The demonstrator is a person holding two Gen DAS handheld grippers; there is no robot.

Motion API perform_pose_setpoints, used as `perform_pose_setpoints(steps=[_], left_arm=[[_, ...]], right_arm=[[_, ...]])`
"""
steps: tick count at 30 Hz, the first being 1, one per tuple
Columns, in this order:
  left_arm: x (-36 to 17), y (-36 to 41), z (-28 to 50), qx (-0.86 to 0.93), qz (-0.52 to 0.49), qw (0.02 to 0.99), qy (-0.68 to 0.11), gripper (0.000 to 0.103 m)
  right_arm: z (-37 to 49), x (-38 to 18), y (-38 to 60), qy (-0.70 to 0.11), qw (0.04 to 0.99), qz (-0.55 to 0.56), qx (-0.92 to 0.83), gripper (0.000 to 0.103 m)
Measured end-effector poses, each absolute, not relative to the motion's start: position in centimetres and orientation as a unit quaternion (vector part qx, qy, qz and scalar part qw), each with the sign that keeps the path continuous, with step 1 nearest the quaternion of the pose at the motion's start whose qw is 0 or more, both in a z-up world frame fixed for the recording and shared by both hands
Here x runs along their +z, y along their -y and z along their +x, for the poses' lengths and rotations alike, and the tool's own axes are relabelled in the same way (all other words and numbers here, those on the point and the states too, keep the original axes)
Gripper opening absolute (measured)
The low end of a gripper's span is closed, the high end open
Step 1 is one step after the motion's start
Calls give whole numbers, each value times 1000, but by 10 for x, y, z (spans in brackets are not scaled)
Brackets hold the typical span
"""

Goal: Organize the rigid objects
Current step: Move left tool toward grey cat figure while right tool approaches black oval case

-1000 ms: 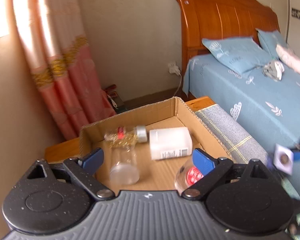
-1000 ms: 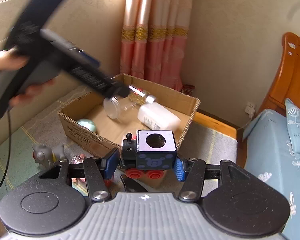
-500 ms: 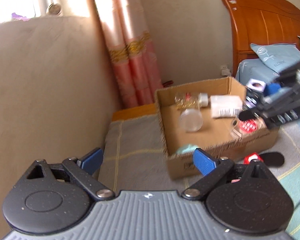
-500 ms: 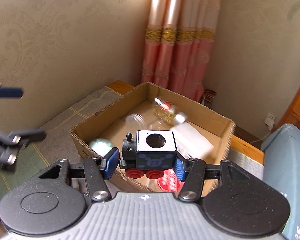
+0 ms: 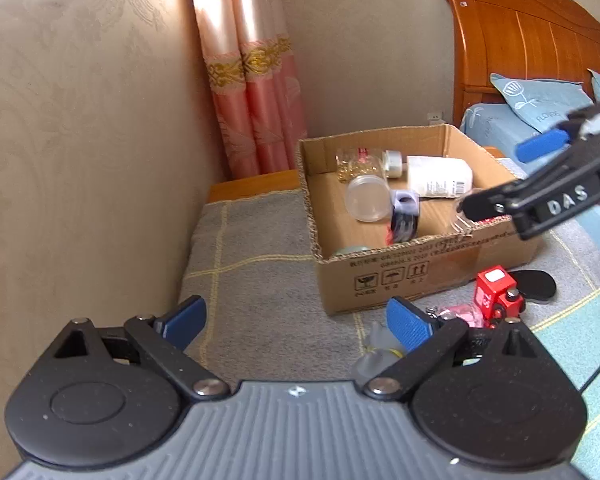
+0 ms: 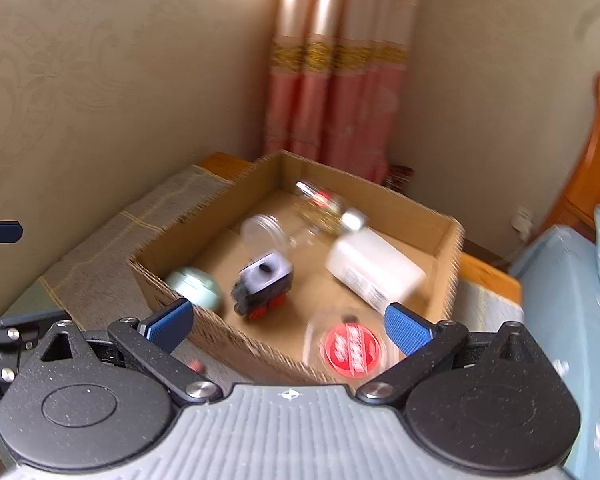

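While both pairs of blue pads are spread wide, nothing is held in either tool. The right gripper [image 6: 288, 326] is poised above the near wall of the cardboard box [image 6: 444, 248], and the dark blue toy locomotive [image 6: 262, 284] is seen free between its fingers, tipped over and blurred inside the box, so whether it is at rest cannot be told. Around it lie a clear plastic jar [image 6: 266, 232], a glass bottle with gold contents [image 6: 326, 210], a white bottle [image 6: 374, 268], a pale green round object [image 6: 194, 286] in the near corner, and a clear cup with a red label [image 6: 352, 348].

The left gripper [image 5: 296, 322] is held low over the grey checked cloth [image 5: 252, 248], well apart from the box [image 5: 420, 268]. Outside the box, just beside its front wall, a red toy train car [image 5: 496, 294] is left on the cloth, with a black flat piece [image 5: 534, 284] behind it and a pink item and a grey figure partly hidden by the left tool's right finger.

Several risks are judged to remain. The locomotive may be rolled on its wheels against the glass bottle. The box wall may be caught by the right tool if it is lowered, since the pads are close above the rim. The red car may be pushed away rather than pinched if it is approached from one side, and the small pieces near it could be swept along.
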State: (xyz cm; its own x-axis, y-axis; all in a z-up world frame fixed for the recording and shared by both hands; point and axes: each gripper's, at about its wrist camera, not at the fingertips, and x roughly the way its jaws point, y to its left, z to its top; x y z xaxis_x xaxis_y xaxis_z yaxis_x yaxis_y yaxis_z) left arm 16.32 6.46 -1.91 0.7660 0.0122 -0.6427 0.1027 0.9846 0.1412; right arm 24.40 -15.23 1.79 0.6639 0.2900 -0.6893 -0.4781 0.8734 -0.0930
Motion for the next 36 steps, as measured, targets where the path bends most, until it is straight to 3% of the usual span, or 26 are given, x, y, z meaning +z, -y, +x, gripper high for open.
perform_pose_setpoints(steps=[14, 23, 36], left_arm=[[-43, -50, 157, -64, 87, 925, -363, 97], [-63, -48, 162, -80, 91, 913, -391, 97], [-95, -51, 172, -76, 105, 890, -438, 97]], right_arm=[[180, -39, 209, -353, 927, -88, 86, 103], [203, -91, 216, -399, 911, -79, 59, 103], [209, -106, 244, -398, 916, -32, 48, 103]])
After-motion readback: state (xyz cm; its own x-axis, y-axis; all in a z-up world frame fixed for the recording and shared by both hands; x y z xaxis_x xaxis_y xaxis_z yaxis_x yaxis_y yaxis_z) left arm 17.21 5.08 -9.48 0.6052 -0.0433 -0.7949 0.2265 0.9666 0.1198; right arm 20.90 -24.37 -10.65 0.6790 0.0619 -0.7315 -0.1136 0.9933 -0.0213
